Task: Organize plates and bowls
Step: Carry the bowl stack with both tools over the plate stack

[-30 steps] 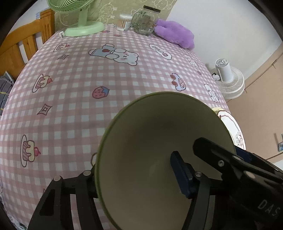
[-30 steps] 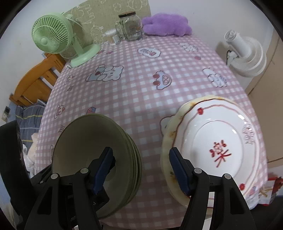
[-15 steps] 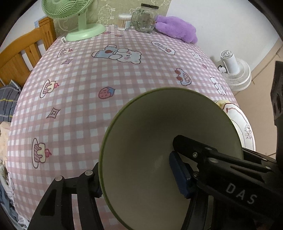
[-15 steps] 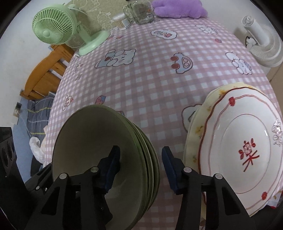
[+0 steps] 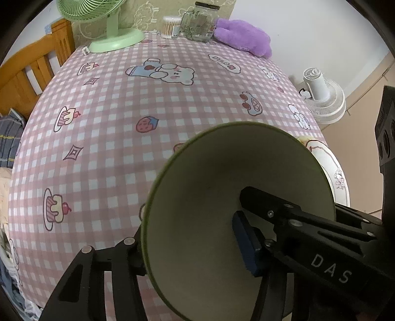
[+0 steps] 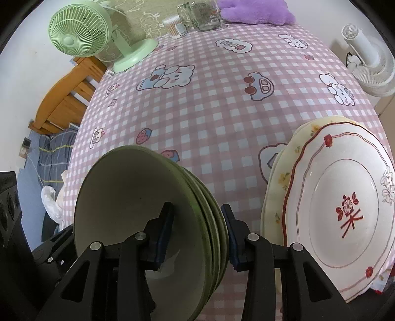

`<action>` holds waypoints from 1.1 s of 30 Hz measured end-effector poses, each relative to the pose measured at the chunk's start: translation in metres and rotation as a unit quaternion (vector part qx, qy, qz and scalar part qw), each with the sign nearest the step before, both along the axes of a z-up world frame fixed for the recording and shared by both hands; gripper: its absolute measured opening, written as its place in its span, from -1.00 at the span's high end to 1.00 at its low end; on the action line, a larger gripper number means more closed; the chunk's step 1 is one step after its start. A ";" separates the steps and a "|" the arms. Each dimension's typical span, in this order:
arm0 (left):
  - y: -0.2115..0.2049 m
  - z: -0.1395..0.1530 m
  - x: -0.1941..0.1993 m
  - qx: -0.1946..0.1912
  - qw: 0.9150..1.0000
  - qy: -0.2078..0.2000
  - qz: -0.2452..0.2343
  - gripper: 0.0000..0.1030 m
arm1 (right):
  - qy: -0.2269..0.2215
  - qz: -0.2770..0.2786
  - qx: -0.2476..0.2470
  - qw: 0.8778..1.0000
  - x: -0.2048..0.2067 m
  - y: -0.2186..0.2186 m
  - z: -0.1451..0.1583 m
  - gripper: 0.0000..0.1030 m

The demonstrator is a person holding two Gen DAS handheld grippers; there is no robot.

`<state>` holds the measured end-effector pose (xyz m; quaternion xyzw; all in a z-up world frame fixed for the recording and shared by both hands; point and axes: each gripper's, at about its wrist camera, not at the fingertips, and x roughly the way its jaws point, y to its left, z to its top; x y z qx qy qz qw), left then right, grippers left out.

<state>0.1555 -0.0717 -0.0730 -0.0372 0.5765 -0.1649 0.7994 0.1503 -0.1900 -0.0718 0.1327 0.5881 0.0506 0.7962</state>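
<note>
Bowls: a nested stack of olive-green ceramic bowls (image 6: 153,222) sits on the pink-and-white checked tablecloth with cartoon prints (image 6: 209,116), and both your tools are on it.

Your right gripper (image 6: 197,232) straddles the right-hand walls of the stack. Its left blue pad (image 6: 165,232) is inside the top bowl, its right pad outside the lowest rim. The jaws have just been closing with the bowl walls between them. The pads look to be at the walls, but you cannot tell from this view whether they press yet.

Your left gripper (image 5: 192,247) straddles the left wall of the same stack. In the left wrist view its right blue pad (image 5: 246,244) stands inside the bowl, apart from the wall, and its left finger (image 5: 128,251) is outside, hard by the green rim. These jaws have also just been closing; the grip is not made, the inner pad being clear of the ceramic.

Right of your right fingers, just beside the stack and not touching it, lies a white scalloped plate with red rim line and red flower mark (image 6: 345,212), resting on a cream plate with small yellow flowers (image 6: 279,180).

Far beyond the fingertips, at the table's back edge: a mint-green desk fan (image 6: 81,32), a clear glass jar (image 6: 205,12), a tub of cotton swabs (image 6: 174,24), a purple plush toy (image 6: 254,11). A white floor fan (image 6: 365,56) stands off the table's right edge.
</note>
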 end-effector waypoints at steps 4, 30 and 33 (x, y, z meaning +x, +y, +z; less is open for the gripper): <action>0.003 0.009 -0.005 -0.004 1.000 -0.008 -0.010 -0.08 | -0.007 -0.009 -0.004 1.000 -0.006 0.002 0.008 0.18; -0.006 0.073 -0.025 0.004 0.997 -0.075 -0.001 -0.07 | -0.068 -0.006 -0.010 0.998 -0.025 0.003 0.077 0.19; -0.013 0.076 -0.030 0.006 0.997 -0.080 0.008 -0.06 | -0.071 0.002 -0.007 0.997 -0.026 -0.006 0.081 0.19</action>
